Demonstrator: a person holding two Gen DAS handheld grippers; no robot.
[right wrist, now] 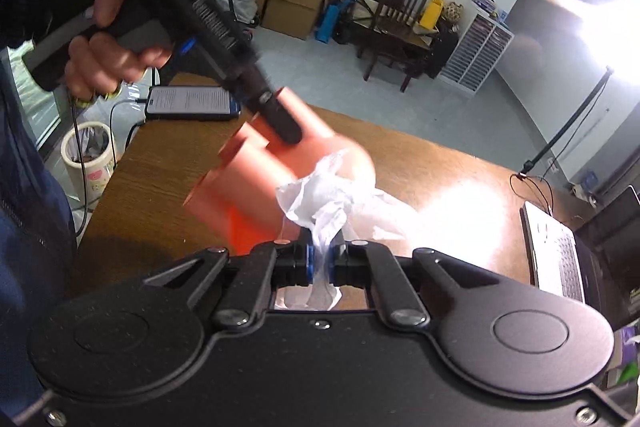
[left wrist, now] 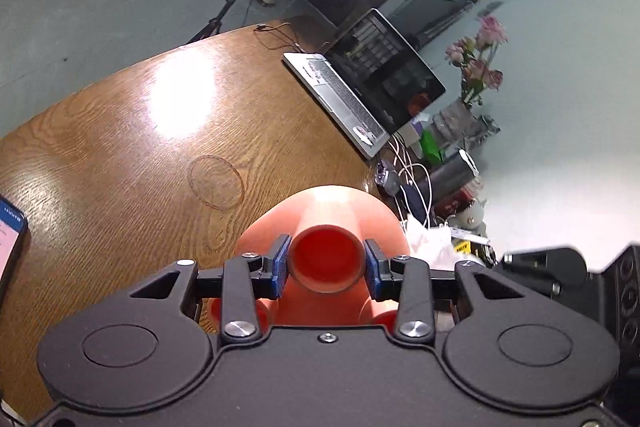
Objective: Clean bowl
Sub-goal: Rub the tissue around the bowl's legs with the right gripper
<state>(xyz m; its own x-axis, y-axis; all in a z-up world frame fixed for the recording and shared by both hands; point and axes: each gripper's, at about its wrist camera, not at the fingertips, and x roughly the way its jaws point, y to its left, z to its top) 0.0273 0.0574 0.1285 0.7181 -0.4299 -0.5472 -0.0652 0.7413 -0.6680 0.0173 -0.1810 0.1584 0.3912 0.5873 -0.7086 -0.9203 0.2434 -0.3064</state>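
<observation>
An orange bowl with tube-shaped legs hangs tilted above the wooden table. My left gripper is shut on one of its tube legs, a blue pad on each side. In the right wrist view the bowl is blurred, and a person's hand holds the left gripper over it. My right gripper is shut on a crumpled white tissue, which lies against the bowl's rounded outside. The same tissue shows at the bowl's right edge in the left wrist view.
An open laptop sits on the far right of the table, with cables, a vase of flowers and clutter beside it. A phone lies at the table's near left edge. A white bin stands on the floor.
</observation>
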